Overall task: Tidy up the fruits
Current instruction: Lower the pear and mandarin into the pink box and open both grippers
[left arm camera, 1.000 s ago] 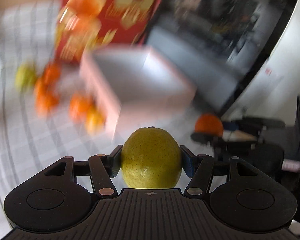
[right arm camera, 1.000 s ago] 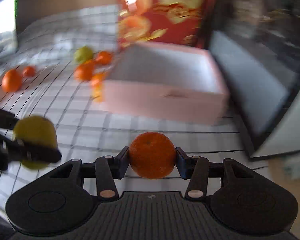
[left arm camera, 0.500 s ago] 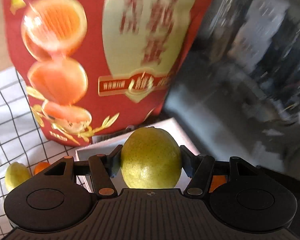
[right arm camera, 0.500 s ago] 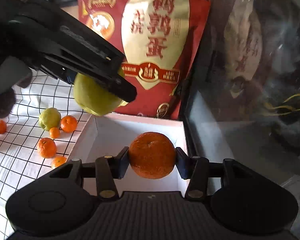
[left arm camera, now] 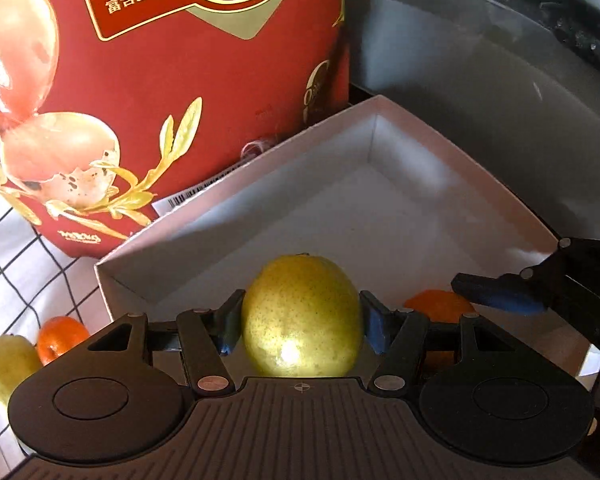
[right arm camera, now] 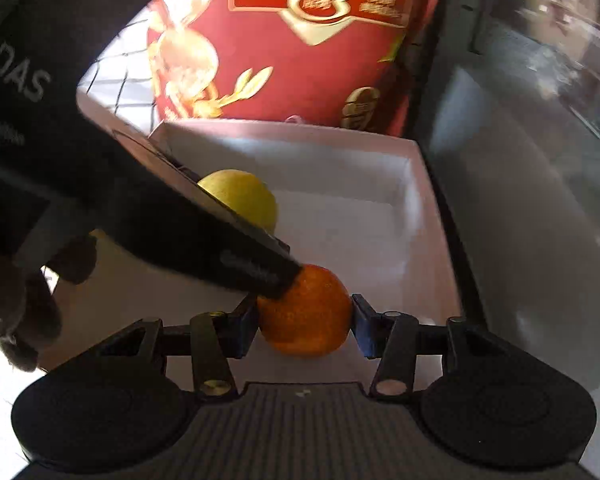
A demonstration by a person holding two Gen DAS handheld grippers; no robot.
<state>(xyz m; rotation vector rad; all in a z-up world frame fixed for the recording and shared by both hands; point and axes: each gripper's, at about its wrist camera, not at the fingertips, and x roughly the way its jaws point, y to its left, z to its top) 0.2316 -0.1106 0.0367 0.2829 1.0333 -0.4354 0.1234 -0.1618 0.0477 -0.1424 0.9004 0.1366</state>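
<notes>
Open room across the far half of the white box (left arm camera: 440, 184), floor bare up to its back corner. Blocked behind by the red bag (left arm camera: 172, 92) standing against the box's rear wall, and on the right by a dark glass panel (right arm camera: 540, 200). Crowded at the near end: left tool (right arm camera: 256, 232) with its yellow fruit (right arm camera: 244, 196) crossing just above the right tool (right arm camera: 304, 312) and its orange (right arm camera: 304, 316).

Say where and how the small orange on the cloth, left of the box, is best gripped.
Grip the small orange across its widest middle, coming down from above. It is round, so any axis works, but a pear sits close on its left and the box wall on its right; fingers should probably close front to back, not side to side.
</notes>
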